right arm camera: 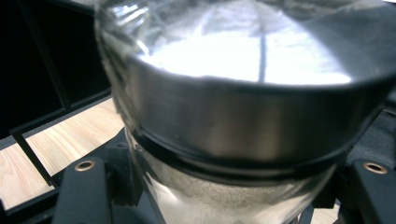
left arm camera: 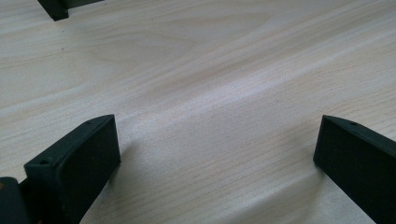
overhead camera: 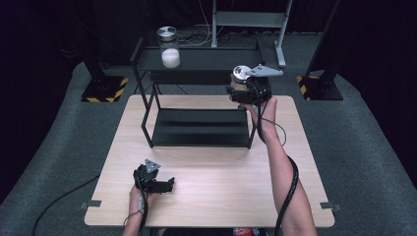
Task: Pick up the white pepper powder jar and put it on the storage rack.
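High view, held jar: the right gripper (overhead camera: pixel 244 87) holds a glass jar (overhead camera: pixel 239 81) with a metal lid (overhead camera: pixel 240 73) up at the right end of the black shelf rack (overhead camera: pixel 196 132), about level with its upper tier (overhead camera: pixel 196 59) and above the tabletop (overhead camera: pixel 206 191).
High view, second jar: another lidded jar (overhead camera: pixel 169 49), with white contents, stands on the left part of that upper tier, well apart from the held one.
High view, left side: the left gripper (overhead camera: pixel 164 186) rests low on the near left of the tabletop, away from the rack.
Left gripper view, jaws: wide apart with only bare wood between them; a dark foot of the rack (left arm camera: pixel 56 8) sits at the top left corner.
Right gripper view, jaws: closed on the jar's glass body (right arm camera: pixel 219 196) just below the lid (right arm camera: pixel 243 116); pale grainy contents show through the glass.
Handling, judged: rigid, smooth and slippery glass, breakable if knocked on the rack's bars; the filling likely makes it fairly heavy.
Where to grip, judged: around the body just under the lid rim, as now, so the rim stops it from sliding down; set it down upright and gently.
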### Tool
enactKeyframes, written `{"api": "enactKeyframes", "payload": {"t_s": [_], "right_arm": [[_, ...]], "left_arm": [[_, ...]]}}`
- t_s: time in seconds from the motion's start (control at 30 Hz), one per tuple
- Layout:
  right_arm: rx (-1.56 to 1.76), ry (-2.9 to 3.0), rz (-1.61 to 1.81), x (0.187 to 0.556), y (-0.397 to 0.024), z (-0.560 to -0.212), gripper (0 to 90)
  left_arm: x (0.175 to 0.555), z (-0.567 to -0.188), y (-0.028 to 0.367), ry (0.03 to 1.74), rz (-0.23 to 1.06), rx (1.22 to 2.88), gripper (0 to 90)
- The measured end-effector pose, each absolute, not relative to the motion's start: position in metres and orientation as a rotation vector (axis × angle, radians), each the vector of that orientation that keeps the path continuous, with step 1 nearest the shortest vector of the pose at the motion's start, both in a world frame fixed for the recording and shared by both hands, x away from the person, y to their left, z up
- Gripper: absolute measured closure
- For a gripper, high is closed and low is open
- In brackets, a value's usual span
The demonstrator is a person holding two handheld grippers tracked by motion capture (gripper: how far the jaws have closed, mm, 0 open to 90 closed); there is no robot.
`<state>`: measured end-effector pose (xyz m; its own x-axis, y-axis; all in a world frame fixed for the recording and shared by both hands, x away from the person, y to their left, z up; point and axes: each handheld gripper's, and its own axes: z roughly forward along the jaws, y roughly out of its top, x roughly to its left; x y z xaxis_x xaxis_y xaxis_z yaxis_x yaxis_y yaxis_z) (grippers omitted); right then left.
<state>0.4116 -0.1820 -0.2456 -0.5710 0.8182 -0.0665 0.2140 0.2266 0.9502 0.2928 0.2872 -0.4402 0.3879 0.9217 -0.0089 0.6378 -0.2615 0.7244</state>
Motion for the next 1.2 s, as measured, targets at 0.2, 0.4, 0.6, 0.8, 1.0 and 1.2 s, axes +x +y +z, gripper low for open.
{"api": "enactKeyframes", "payload": {"t_s": [0.2, 0.4, 0.6, 0.8, 1.0, 1.2], "right_arm": [[0.948, 1.922, 1.365, 0.411, -0.184, -0.24, 30.3], [0.945, 1.911, 1.372, 0.41, -0.187, -0.234, 30.3], [0.937, 1.901, 1.38, 0.408, -0.189, -0.224, 30.3], [0.931, 1.891, 1.386, 0.406, -0.189, -0.217, 30.3], [0.933, 1.891, 1.388, 0.406, -0.19, -0.212, 30.3], [0.935, 1.891, 1.389, 0.407, -0.189, -0.207, 30.3]], "left_arm": [[0.293, -0.44, 0.287, 1.332, 0.561, 2.001, 0.0], [0.293, -0.44, 0.287, 1.332, 0.561, 2.002, 0.0], [0.293, -0.44, 0.287, 1.332, 0.561, 2.002, 0.0], [0.293, -0.44, 0.287, 1.332, 0.562, 2.002, 0.0], [0.293, -0.44, 0.287, 1.332, 0.561, 2.002, 0.0], [0.293, -0.44, 0.287, 1.332, 0.562, 2.002, 0.0]]}}
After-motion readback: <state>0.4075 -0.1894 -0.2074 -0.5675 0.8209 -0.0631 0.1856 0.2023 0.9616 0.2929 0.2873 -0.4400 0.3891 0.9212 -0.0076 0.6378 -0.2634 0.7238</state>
